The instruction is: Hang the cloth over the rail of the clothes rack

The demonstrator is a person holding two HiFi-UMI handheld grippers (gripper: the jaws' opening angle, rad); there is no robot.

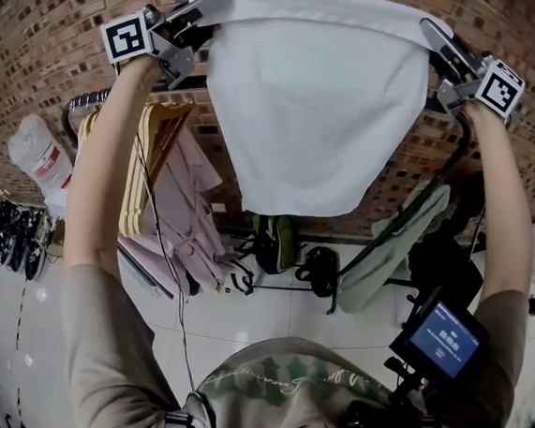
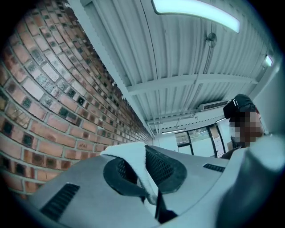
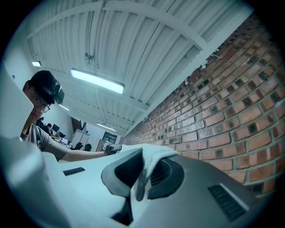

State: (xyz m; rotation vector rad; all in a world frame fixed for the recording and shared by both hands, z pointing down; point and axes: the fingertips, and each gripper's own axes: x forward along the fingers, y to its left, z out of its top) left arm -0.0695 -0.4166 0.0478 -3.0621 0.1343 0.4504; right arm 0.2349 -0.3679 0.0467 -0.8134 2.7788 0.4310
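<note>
Step in hand (judged): carry the cloth (image 1: 318, 100) over the rail (image 1: 86, 105); draping is not yet done

State
- Left gripper (image 1: 203, 9): jaws pressed together, pinching one top corner of the cloth, above the rail
- Right gripper (image 1: 436, 37): jaws pressed together, pinching the other top corner, above the rail and further along it
- Cloth: spread taut between both grippers, top edge above the rail, body hanging down across it; whether it touches the rail cannot be told
- Hangers (image 1: 145, 164) with garments (image 1: 187, 207) occupy the rail below the left gripper; the wall (image 1: 35, 52) stands just behind the rail

Procedure
1. Hold both pinches; releasing either corner would collapse the spread
2. Level the top edge parallel to the rail
3. Move both grippers together past the rail toward the wall, so that about half the cloth lies on each side
4. Lower until the rail bears the cloth, then part the jaws

Caution: stay on the bare rail beside the hangers; uneven halves are likely to slide off
</note>
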